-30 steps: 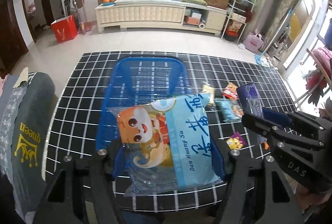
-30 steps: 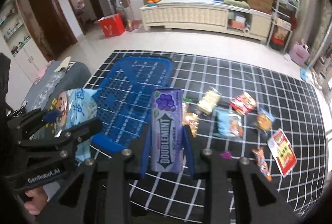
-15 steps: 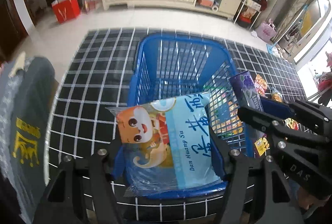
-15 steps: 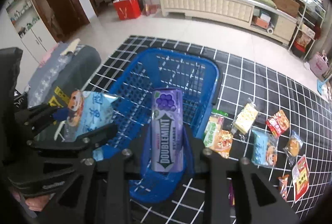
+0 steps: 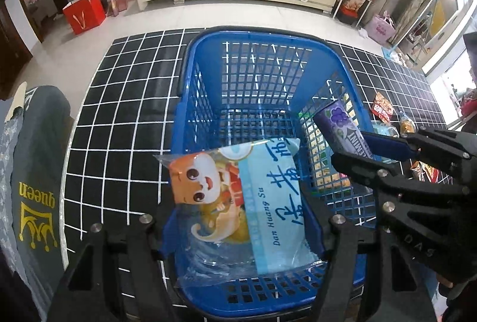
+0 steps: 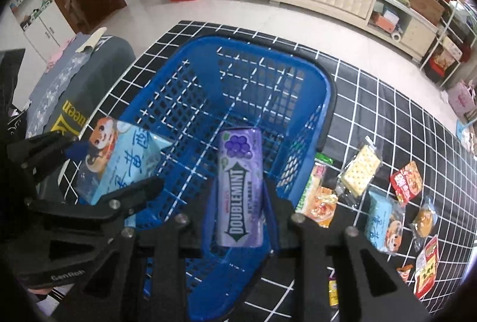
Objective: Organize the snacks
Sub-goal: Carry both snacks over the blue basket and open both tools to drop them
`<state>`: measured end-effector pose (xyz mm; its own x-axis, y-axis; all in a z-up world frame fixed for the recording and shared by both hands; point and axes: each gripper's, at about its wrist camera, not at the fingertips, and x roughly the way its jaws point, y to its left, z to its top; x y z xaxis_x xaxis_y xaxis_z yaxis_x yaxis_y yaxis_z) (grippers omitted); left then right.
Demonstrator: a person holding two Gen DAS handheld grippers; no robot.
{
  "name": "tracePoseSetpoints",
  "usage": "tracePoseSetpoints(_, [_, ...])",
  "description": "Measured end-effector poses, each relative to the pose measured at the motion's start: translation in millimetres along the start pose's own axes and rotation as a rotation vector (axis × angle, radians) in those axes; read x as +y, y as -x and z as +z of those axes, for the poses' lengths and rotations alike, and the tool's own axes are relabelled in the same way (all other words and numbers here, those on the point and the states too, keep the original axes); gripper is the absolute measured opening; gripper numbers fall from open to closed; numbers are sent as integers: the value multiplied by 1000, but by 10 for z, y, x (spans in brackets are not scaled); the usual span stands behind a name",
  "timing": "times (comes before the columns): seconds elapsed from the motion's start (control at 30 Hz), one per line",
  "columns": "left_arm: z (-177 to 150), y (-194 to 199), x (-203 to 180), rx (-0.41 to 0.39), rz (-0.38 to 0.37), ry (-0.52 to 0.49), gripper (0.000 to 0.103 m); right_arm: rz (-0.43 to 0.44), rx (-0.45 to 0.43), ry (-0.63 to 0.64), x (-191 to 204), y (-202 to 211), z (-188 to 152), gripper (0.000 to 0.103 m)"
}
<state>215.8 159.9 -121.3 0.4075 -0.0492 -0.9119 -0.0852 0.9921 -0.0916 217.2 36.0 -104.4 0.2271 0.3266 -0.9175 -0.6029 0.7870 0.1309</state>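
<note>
snacks (image 5: pixel 238 202) held over blue basket (image 5: pixel 205 59)

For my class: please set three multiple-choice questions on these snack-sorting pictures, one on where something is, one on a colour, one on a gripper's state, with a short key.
1. Where do the loose snack packets lie?
A. inside the basket
B. on the checked cloth beside the basket
C. on the white cabinet

2. What colour is the basket?
A. red
B. green
C. blue

3. What is the right gripper doing?
A. gripping the purple Doublemint pack
B. standing open and empty
C. gripping the pale blue pastry packet

Key:
1 B, the packets are spread on the cloth outside the basket's wall.
2 C, its mesh walls and rim are blue.
3 A, the pack sits clamped between its jaws above the basket; the left gripper has the pastry packet.
</note>
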Motion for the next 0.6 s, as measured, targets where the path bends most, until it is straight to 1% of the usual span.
tracePoseSetpoints(0.1, [4,-11,13,4,-2,-1,65,5,5,-2,-10,-7,3,34])
tracePoseSetpoints(0.27, [-25,-6,-24,0,20,-16,65,-16,-2,9,-2,7,-20,36])
tracePoseSetpoints(0.4, [-39,-5,-15,-7,29,9,66,-31,0,19,7,28,-28,37])
tracePoseSetpoints(0.5, [-60,22,-54,-16,57,6,67,-52,-24,34,12,97,-48,37])
tracePoseSetpoints(0.53, [-71,40,-74,-24,68,-1,68,-57,-28,33,3,119,-52,40])
tracePoseSetpoints(0.57, [-82,61,-91,-33,75,-5,70,-66,-34,28,-12,143,-56,42])
tracePoseSetpoints(0.6, [-91,93,-99,-46,85,-2,77,-70,-41,22,-25,166,-60,44])
